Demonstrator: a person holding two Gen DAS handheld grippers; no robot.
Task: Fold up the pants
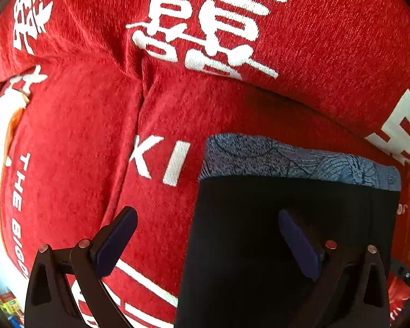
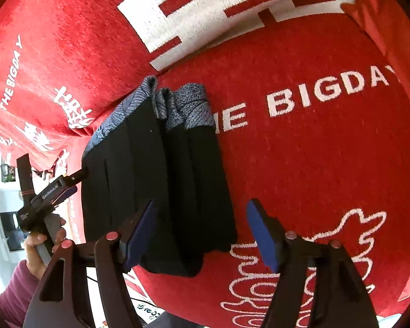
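Note:
Folded black pants [image 2: 177,164] with a blue patterned waistband [image 2: 188,104] lie on a red sofa seat [image 2: 314,164]. My right gripper [image 2: 202,232] is open low over the near end of the pants, which lies between its blue pads [image 2: 262,235] untouched. In the left wrist view the pants [image 1: 246,205] fill the lower right, waistband [image 1: 287,158] at the far end. My left gripper [image 1: 207,242] points down, open wide astride the pants' left edge, with one pad over the black cloth. From the right wrist view my left gripper [image 2: 75,183] sits at the pants' left side.
The red sofa cover carries white lettering, and its back cushions [image 1: 205,27] rise behind the seat. A seam [image 1: 139,114] divides two seat cushions. A hand [image 2: 41,235] in a purple sleeve [image 2: 11,287] holds the left gripper. Coloured boxes [image 1: 8,303] lie off the sofa's left edge.

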